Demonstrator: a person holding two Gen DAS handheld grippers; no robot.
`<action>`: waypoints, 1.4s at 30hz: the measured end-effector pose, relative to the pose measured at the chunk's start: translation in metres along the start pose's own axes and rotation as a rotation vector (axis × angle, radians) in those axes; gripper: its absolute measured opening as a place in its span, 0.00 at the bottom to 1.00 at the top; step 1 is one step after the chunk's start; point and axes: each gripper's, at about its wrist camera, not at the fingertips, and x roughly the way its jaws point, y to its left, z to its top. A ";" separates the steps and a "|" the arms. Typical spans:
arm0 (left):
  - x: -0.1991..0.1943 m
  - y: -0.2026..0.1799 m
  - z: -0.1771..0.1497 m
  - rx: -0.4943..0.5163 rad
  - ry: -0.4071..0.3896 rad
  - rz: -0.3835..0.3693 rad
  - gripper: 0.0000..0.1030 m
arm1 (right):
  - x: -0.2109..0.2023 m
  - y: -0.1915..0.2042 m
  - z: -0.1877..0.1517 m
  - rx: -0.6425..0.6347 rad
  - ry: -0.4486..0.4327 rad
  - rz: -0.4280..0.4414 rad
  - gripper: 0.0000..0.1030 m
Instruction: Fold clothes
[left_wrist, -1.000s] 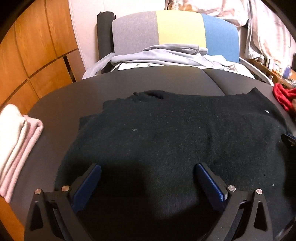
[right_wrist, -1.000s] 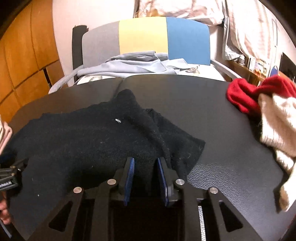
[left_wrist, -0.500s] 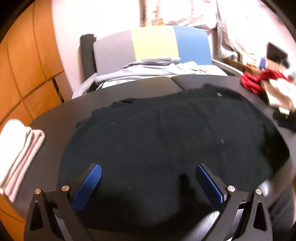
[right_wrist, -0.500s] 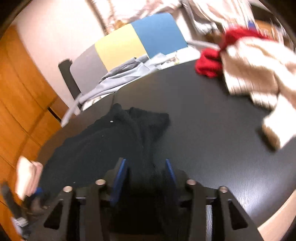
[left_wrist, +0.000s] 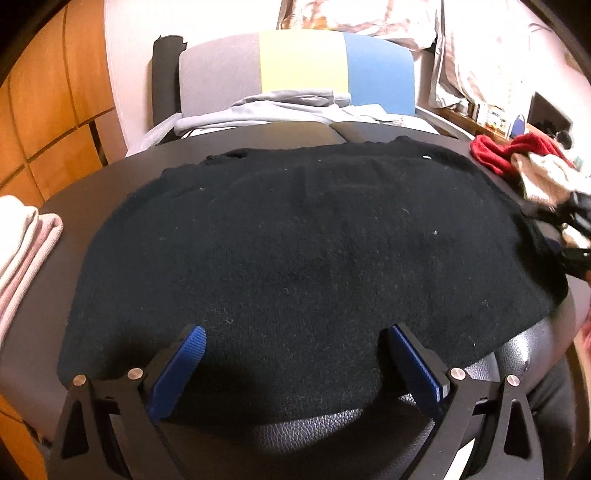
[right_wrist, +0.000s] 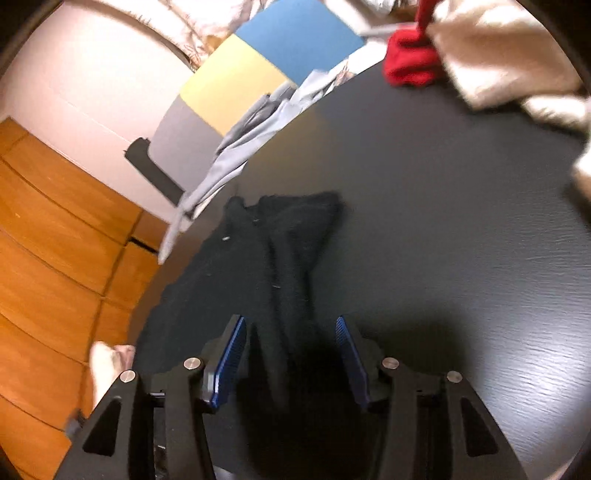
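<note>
Right gripper (right_wrist: 290, 354): fingers opening, the bunched edge of the black sweater (right_wrist: 284, 258) lying loose between them where a second ago they pinched it; the fold on this side is probably being released. Left gripper (left_wrist: 295, 363): fingers spread wide over the sweater's near hem, gripping nothing, as before. The sweater lies flat across the dark surface (right_wrist: 461, 221). A red and cream pile (left_wrist: 524, 166) waits at the right; folded pink cloth (left_wrist: 22, 251) is cut off at left. The right view is blurred, and black on black hides the folds.
</note>
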 end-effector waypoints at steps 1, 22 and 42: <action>0.000 0.000 -0.001 -0.007 0.001 -0.004 0.97 | 0.005 0.002 0.002 0.008 0.006 0.010 0.50; -0.013 -0.013 -0.011 0.039 -0.076 -0.049 0.58 | 0.040 -0.004 0.002 0.204 0.066 0.122 0.16; -0.005 0.126 -0.020 -0.095 -0.092 0.221 0.90 | 0.023 0.092 0.006 0.372 0.102 0.354 0.16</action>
